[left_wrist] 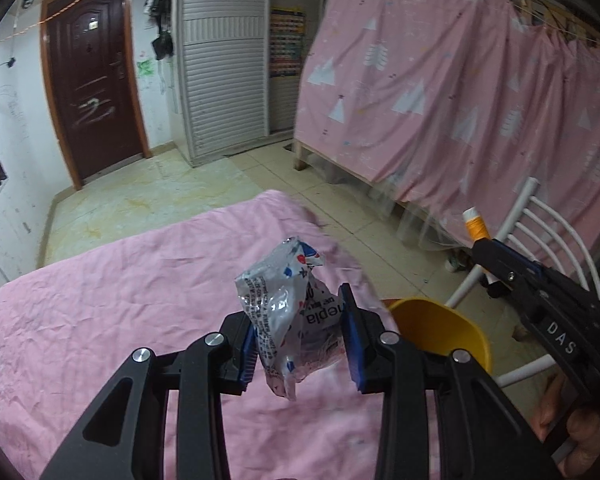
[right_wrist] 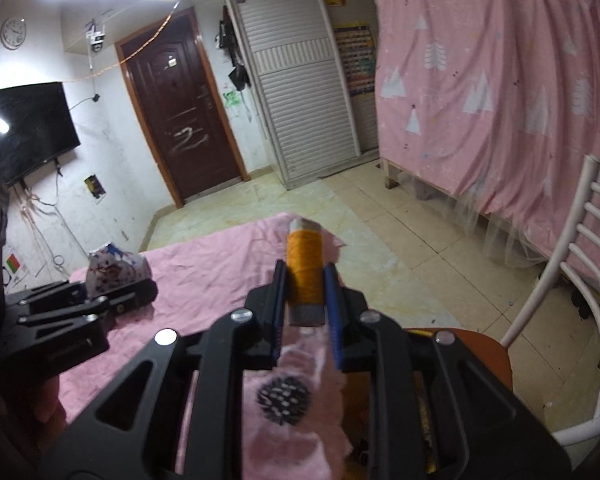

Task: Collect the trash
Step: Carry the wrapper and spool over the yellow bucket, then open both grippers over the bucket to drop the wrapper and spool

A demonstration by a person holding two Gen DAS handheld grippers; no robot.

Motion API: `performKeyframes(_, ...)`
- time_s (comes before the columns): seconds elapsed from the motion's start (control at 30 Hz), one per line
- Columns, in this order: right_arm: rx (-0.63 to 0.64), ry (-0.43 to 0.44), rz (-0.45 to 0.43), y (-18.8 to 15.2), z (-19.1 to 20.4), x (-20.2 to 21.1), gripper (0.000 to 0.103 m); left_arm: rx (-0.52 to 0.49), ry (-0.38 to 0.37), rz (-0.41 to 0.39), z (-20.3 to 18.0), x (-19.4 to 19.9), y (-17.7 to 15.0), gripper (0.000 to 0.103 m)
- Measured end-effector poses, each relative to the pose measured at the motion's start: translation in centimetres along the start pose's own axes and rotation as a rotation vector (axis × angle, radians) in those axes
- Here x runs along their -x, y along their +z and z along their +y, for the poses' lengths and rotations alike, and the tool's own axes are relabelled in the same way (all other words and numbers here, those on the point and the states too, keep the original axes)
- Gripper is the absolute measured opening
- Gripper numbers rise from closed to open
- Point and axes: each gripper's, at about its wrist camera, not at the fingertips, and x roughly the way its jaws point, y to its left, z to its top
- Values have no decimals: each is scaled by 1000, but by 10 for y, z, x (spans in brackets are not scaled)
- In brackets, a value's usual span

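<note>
Low in the left wrist view, the left gripper point(left_wrist: 300, 334) clamps a crumpled wrapper point(left_wrist: 290, 312) above the pink cloth point(left_wrist: 100, 300). The right gripper point(right_wrist: 305, 304) (center frame) pinches an orange thread spool point(right_wrist: 305, 268) upright.

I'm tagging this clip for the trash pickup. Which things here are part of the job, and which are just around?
Part of the job:
crumpled wrapper in the left gripper
orange thread spool in the right gripper
yellow bin

Just around:
pink tablecloth
white chair
pink curtain
door
TV
</note>
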Motion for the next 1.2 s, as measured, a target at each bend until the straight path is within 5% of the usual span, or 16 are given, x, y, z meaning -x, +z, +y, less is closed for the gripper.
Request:
performKeyframes(0.27, -79, -64, -3, -17, -51, 16, 18, -70, -132, 17, -58, -11, -8, 26)
performKeyframes(0.63, -155, -105, -5, -32, -95, 25, 18, -150, -216, 77, -122, -36, -10, 33)
performKeyframes(0.77, -170, -108, 3, -35, -101, 24, 18, -150, -231, 92, -128, -43, -9, 62)
performKeyframes(1.2, -161, -91, 36, -41, -93, 12, 20, -97, -216, 71, -100, -31, -11, 63)
